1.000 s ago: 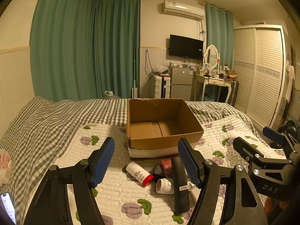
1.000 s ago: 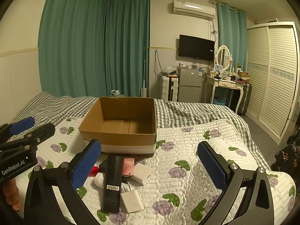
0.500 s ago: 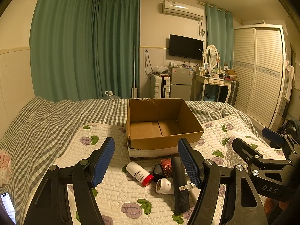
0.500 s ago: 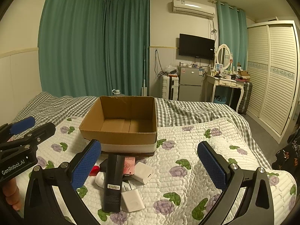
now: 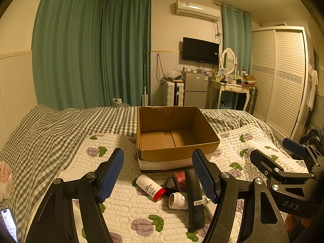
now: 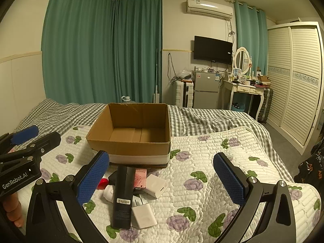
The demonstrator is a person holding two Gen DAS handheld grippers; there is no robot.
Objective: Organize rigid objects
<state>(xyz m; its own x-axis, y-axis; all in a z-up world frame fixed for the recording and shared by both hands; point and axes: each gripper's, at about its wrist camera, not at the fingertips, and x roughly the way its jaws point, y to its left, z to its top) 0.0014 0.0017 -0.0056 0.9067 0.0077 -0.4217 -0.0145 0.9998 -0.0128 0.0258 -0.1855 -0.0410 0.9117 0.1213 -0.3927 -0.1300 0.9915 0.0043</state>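
Nothing has shifted over the last second: your left hand-held gripper and right hand-held gripper still hover spread and empty. Clutter, seemingly bottles and chargers, lies before the empty cardboard box; sorting hasn't started.

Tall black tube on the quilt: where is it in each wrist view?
Left wrist: the tall black tube lies lower right of centre, partly behind the right blue pad of the left hand-held gripper.
Right wrist: the tube lies lower left of centre, beside a white charger.
Shared landmark: the open cardboard box just behind the pile.
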